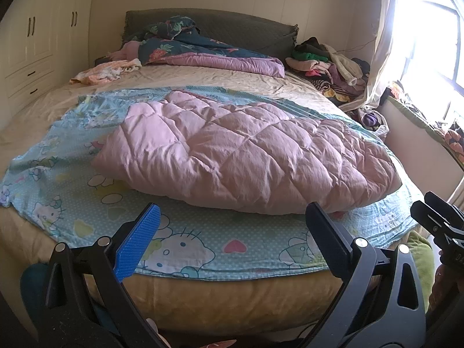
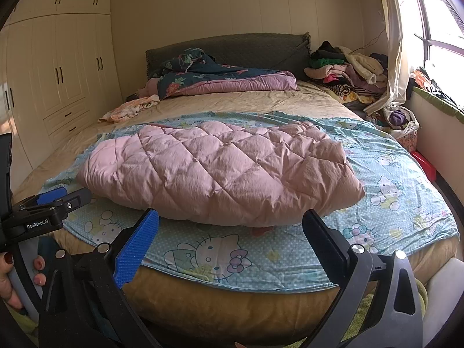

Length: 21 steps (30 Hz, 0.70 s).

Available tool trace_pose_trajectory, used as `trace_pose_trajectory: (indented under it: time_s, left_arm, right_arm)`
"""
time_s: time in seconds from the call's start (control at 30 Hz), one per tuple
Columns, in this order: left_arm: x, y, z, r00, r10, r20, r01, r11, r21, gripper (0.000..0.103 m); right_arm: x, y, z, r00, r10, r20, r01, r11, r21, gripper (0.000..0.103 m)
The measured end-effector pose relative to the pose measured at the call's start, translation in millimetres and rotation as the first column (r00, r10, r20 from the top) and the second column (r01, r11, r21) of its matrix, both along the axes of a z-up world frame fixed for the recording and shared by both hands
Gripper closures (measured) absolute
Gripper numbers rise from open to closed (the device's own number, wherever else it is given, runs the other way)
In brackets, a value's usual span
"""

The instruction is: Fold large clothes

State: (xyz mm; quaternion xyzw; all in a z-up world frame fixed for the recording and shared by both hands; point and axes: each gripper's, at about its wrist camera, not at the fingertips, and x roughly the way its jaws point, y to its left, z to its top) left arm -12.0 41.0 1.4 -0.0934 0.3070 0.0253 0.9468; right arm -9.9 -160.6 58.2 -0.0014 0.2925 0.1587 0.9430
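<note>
The left gripper [image 1: 232,229] hangs at the foot of the bed [image 1: 203,293] with jaws spread wide and empty. Just beyond both, the pink quilted coat [image 2: 220,171] lies folded on a blue cartoon sheet [image 2: 261,258]. The right gripper [image 2: 230,229] is likewise agape, touching nothing.

Daylight floods from window [image 1: 432,29] at right, blown out to white glare. Room otherwise softly lit, warm; shadows faint. Strong fisheye bending, dark corners. Far clothes pile [image 2: 348,69] slightly soft, perhaps lens blur.
</note>
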Motion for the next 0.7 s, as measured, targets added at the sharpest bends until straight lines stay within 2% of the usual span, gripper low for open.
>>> trace_pose_trajectory:
  time_s: [0.7]
  left_arm:
    - [-0.5,-1.1,0.9,1.000,0.002,0.001,-0.002,1.000,0.006,0.009]
  right_arm:
    - [-0.8,0.2,0.8,1.000,0.000,0.002,0.000,1.000,-0.002,0.004]
